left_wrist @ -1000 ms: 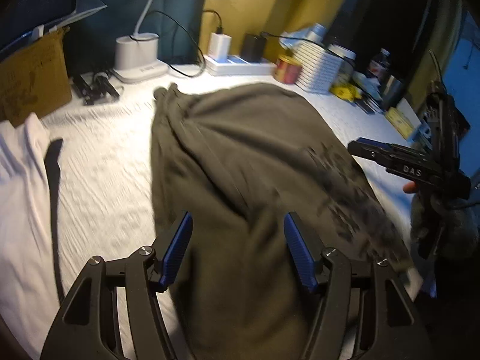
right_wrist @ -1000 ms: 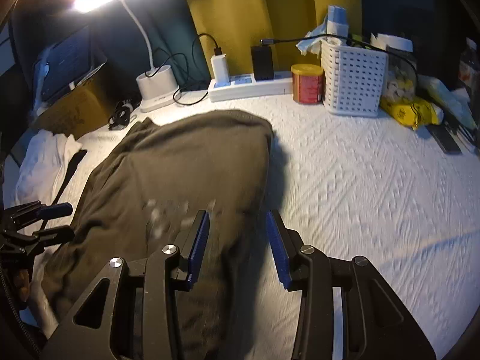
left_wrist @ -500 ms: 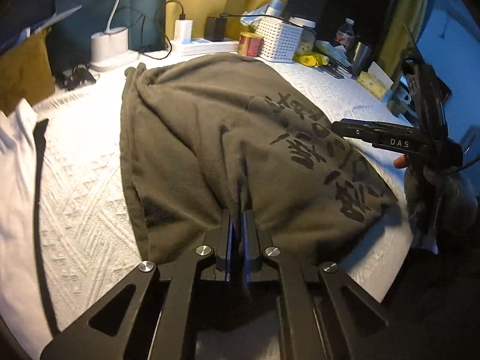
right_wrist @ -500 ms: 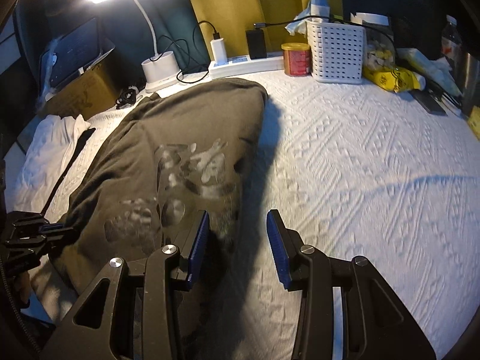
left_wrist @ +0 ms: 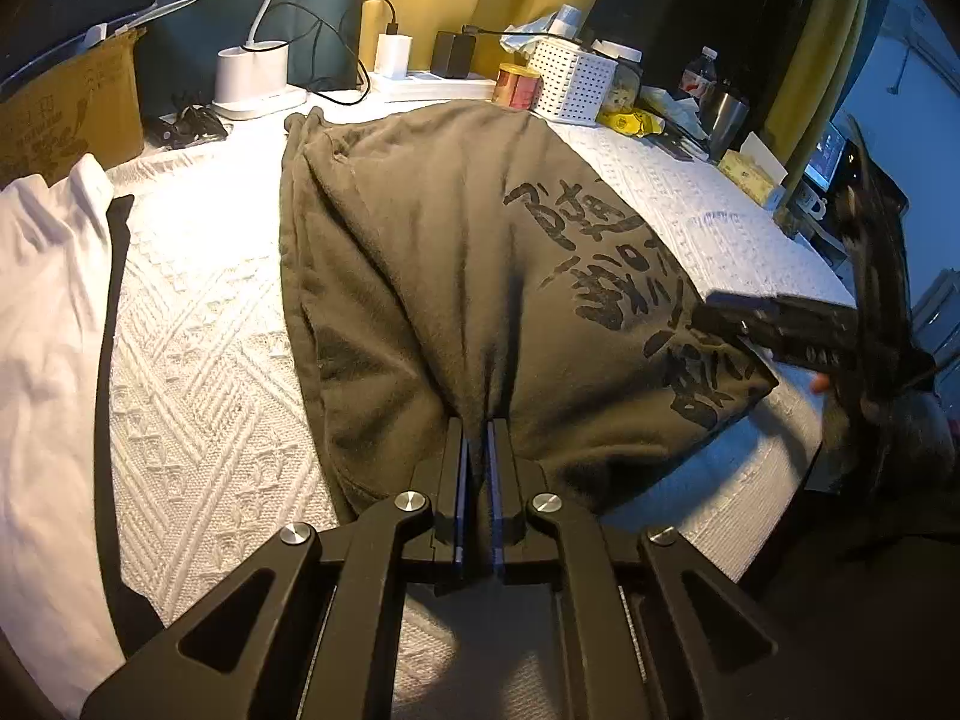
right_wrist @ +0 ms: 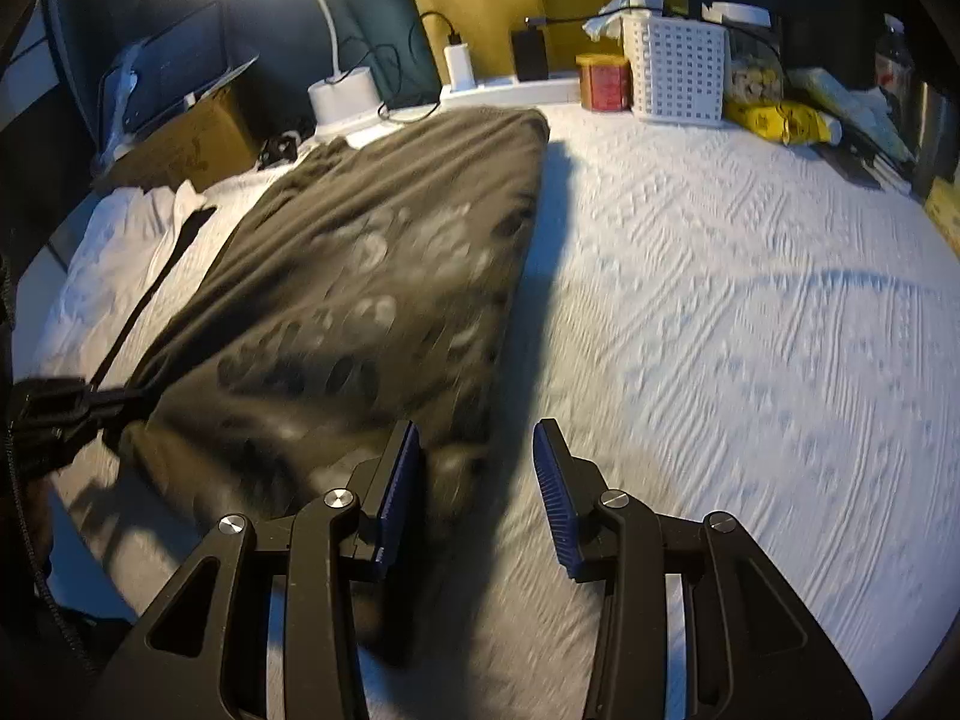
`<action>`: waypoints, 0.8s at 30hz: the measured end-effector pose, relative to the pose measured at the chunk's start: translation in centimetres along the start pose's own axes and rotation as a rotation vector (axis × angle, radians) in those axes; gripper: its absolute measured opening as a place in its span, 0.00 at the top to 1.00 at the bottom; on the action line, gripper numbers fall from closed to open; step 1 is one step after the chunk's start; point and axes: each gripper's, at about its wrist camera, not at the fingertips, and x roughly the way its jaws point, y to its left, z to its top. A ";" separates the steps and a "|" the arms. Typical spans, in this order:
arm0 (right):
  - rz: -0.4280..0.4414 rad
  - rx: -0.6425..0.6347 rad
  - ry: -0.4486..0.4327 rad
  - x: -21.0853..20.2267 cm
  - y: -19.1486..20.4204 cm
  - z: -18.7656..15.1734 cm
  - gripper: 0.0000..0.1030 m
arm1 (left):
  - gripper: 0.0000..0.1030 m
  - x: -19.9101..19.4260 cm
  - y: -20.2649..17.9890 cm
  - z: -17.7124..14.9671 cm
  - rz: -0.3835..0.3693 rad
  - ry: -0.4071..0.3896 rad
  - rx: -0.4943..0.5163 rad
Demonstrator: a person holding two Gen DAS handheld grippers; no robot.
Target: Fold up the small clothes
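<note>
- The left gripper (left_wrist: 478, 438) is clamped on the near hem of the olive-green garment (left_wrist: 456, 252), a pinch of cloth bunched between its blue pads.
- The right gripper (right_wrist: 477, 450) stands about half open over the garment's near right corner; nothing is pressed between its pads, and the view there is blurred.
- The garment lies lengthwise on the white textured cover (left_wrist: 204, 372), running from the near edge toward the far clutter. It is soft and fleecy, with creases fanning out from the pinched hem and a dark brush-stroke print (left_wrist: 624, 276) along its right half.
- A white garment (left_wrist: 48, 312) with a dark strip along its edge lies to the left, apart from the olive one.
- Far left, a cardboard box (left_wrist: 66, 108) holds flat items that stick out of its top; what they are I cannot tell.
- At the far edge, a white perforated basket (right_wrist: 675, 69) holds crumpled tissue or paper and a pale upright item; a red tin (right_wrist: 603, 83) stands just beside it.
</note>
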 end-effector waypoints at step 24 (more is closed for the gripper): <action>-0.030 -0.075 -0.026 -3.5 1.4 -3.9 0.95 | 0.41 -0.3 -2.0 -1.6 0.035 0.001 -0.019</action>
